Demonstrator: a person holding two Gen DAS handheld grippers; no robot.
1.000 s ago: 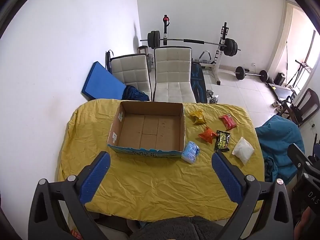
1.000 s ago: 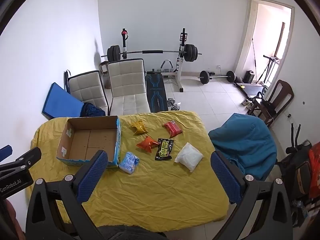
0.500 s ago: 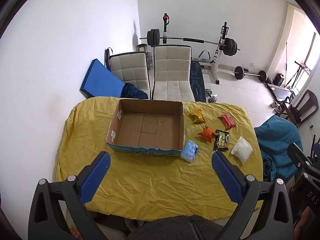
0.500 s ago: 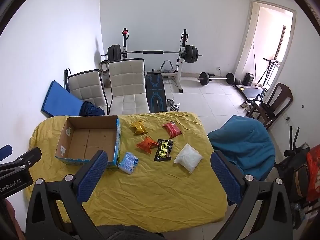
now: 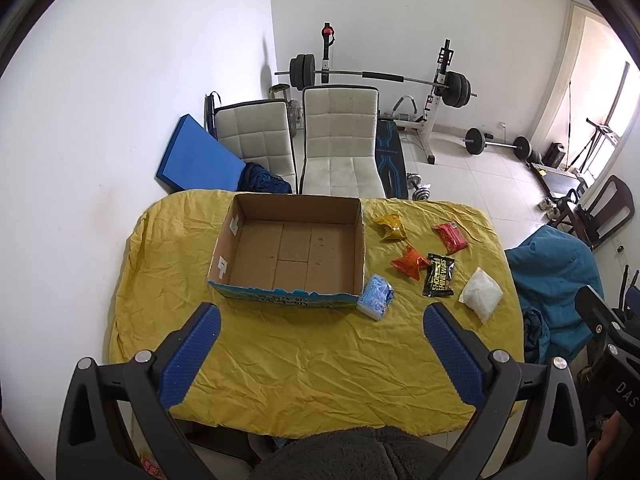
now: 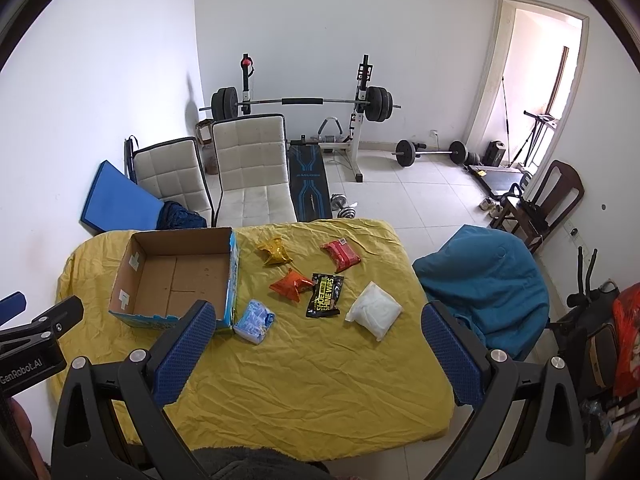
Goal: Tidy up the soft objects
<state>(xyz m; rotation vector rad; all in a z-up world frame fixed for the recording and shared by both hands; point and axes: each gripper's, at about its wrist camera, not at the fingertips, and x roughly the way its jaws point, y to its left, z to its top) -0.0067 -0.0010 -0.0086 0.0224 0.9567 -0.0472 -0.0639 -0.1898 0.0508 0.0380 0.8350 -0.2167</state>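
Observation:
An open, empty cardboard box point(image 5: 292, 248) point(image 6: 176, 276) sits on the yellow-covered table point(image 5: 304, 352) point(image 6: 320, 364). To its right lie several soft packets: a light blue pack point(image 5: 375, 295) point(image 6: 254, 321) against the box corner, a yellow bag point(image 5: 391, 226) point(image 6: 274, 253), an orange bag point(image 5: 409, 262) point(image 6: 291, 284), a red pack point(image 5: 450, 237) point(image 6: 341, 255), a black wipes pack point(image 5: 439, 280) point(image 6: 325, 294) and a white pouch point(image 5: 481, 295) point(image 6: 373, 313). My left gripper point(image 5: 320, 360) and right gripper point(image 6: 312, 356) are both open and empty, held high above the table's near edge.
Two white chairs point(image 5: 340, 140) stand behind the table, with a blue mat point(image 5: 200, 160) against the wall. A weight bench and barbell point(image 6: 304, 104) stand further back. A blue-covered seat point(image 6: 484, 276) is at the table's right.
Both grippers have drifted slightly up and back, so the table looks a little smaller and lower. Nothing on the table moved.

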